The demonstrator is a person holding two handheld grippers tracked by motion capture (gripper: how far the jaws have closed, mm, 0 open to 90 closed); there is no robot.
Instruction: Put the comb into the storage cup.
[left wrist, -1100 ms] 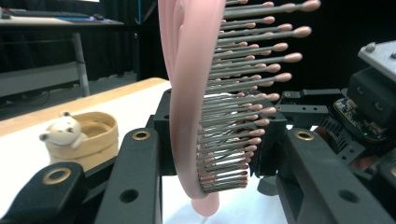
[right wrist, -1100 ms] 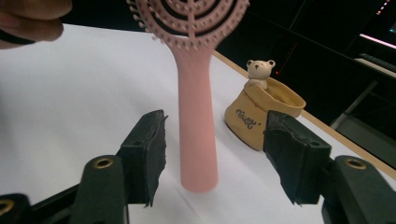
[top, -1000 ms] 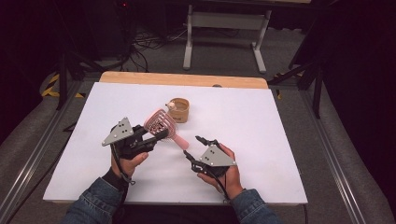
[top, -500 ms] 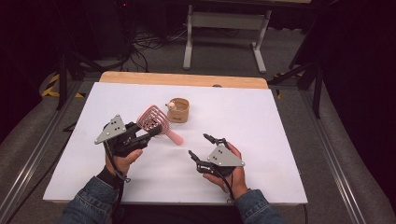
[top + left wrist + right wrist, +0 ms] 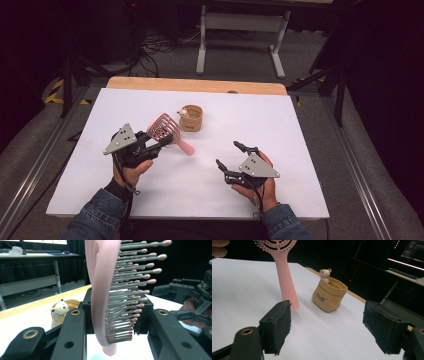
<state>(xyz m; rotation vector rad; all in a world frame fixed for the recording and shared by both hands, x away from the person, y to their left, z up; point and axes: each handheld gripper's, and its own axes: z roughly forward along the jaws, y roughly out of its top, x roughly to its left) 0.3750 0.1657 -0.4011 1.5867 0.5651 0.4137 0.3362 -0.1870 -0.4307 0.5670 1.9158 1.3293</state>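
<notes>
A pink hairbrush [image 5: 162, 129] is held off the white table [image 5: 300, 130], handle slanting down to the right. My left gripper [image 5: 159, 140] is shut on the brush head; its bristles [image 5: 130, 290] stand between the black jaws. My right gripper [image 5: 227, 154] sits lower right of the handle, apart from it. Its jaws have just been opening and nothing is between its pads [image 5: 277, 322]. The brush handle [image 5: 285, 282] hangs ahead of it. A tan sack-shaped pot [image 5: 191, 118] with a small bear [image 5: 325, 273] on its rim stands behind the brush.
A wooden strip [image 5: 200, 85] borders the table's far edge. Beyond it are a metal stand and cables on the grey floor. The pot [image 5: 60, 311] is near the brush. White surface lies open to the right of both grippers.
My right gripper has drawn away from the brush handle toward the right and its jaws have widened. The left gripper keeps the brush and has hardly moved.
</notes>
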